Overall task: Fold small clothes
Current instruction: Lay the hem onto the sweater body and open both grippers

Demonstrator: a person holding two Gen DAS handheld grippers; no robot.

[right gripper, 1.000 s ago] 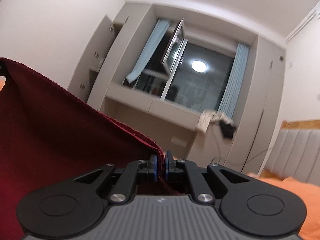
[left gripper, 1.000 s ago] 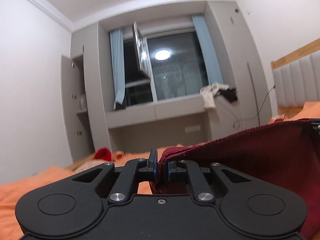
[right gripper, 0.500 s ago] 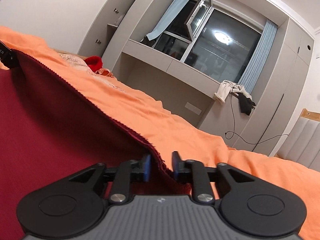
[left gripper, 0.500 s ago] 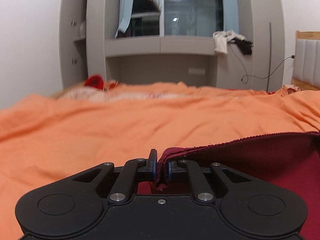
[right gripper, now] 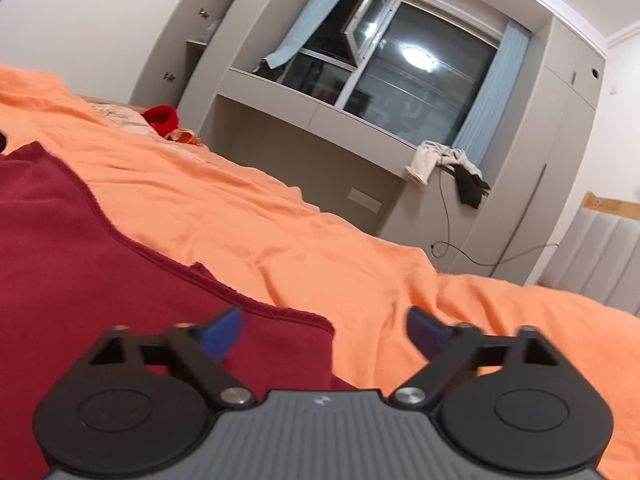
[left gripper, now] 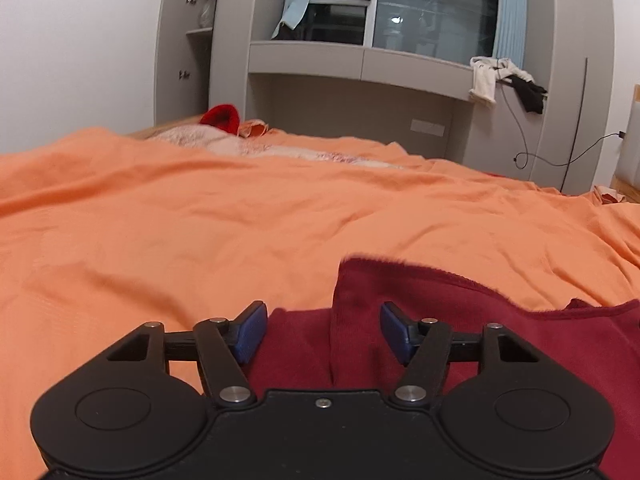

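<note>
Your left gripper (left gripper: 323, 332) has its blue-padded fingers (left gripper: 250, 330) apart and opening, low over the bed. A raised fold of the dark red garment (left gripper: 440, 320) stands between them, but neither pad presses on it. The garment lies spread on the orange bedsheet (left gripper: 200, 220), running from under this gripper off to the right of the left wrist view.

Your right gripper (right gripper: 323, 330) is spread wide as well, its fingers (right gripper: 220, 332) opening. One corner of the dark red garment (right gripper: 60, 260) lies under and between them, and the pads are clear of the cloth. In this view the garment stretches away to the left, its hemmed edge resting flat on the orange bedsheet (right gripper: 320, 240).

At the far side of the bed sits a small bright red item (left gripper: 220, 118) beside pale patterned fabric.
</note>
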